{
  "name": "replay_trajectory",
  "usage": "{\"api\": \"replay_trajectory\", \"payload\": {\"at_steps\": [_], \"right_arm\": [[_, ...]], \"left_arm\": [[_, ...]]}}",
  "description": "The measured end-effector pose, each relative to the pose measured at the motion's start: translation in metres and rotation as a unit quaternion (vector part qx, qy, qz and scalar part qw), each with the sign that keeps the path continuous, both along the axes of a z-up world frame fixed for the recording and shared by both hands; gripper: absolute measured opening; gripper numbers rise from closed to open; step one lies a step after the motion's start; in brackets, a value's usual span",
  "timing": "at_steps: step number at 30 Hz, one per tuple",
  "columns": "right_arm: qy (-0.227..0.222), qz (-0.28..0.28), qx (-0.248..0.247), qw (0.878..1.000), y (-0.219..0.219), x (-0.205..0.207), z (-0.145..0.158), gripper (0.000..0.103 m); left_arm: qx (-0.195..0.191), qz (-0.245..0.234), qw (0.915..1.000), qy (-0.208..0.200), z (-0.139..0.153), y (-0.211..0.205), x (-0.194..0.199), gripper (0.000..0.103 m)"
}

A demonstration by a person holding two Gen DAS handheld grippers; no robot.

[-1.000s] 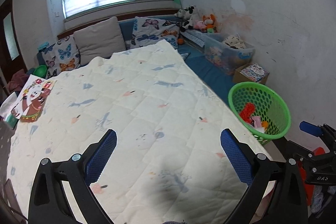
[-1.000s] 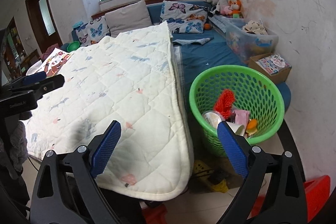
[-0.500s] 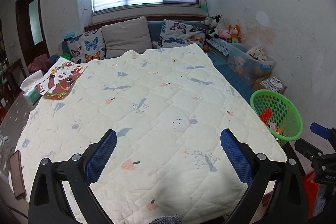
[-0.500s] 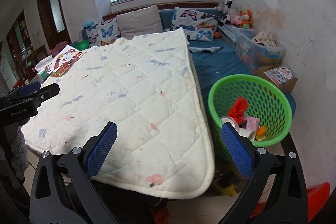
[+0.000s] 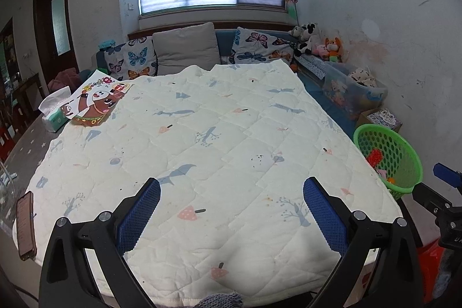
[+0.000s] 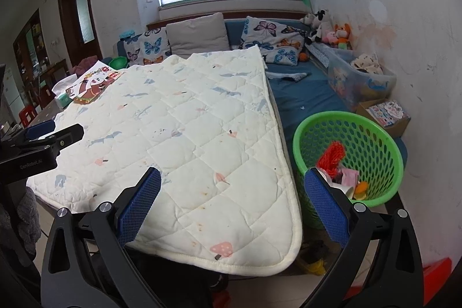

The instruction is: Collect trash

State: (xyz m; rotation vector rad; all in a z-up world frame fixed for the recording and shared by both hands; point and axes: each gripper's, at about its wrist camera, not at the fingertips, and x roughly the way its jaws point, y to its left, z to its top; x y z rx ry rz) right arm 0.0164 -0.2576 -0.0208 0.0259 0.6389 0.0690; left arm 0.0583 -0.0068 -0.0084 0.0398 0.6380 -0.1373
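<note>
A green mesh basket (image 6: 372,123) stands on the floor right of the bed and holds trash (image 6: 332,158): a red net, paper scraps, an orange bit. It also shows in the left wrist view (image 5: 404,152). My left gripper (image 5: 231,210) is open and empty above the near end of the white quilt (image 5: 202,134). My right gripper (image 6: 231,207) is open and empty above the quilt's near right corner (image 6: 202,134), left of the basket. Each gripper shows at the edge of the other's view.
A cartoon picture book (image 5: 96,100) and a tissue pack (image 5: 55,111) lie at the quilt's far left. A phone (image 5: 26,224) lies at the near left edge. Pillows (image 5: 184,51), stuffed toys (image 5: 317,42), a clear storage bin (image 6: 361,77) and a cardboard box (image 6: 387,111) line the back and right wall.
Both grippers have pulled back and risen away from the basket. The views now take in more of the bed and room. Both stay open and empty.
</note>
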Motion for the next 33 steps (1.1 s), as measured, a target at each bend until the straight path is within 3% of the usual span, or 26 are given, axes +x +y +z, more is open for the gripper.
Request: {"api": "replay_trajectory", "payload": {"at_steps": [33], "right_arm": [[0.000,0.011,-0.005,1.000,0.0052,-0.0026,-0.0010,0.099]], "left_arm": [[0.010,0.001,0.9999,-0.007,0.0030,-0.0089,-0.0102,0.096]]}}
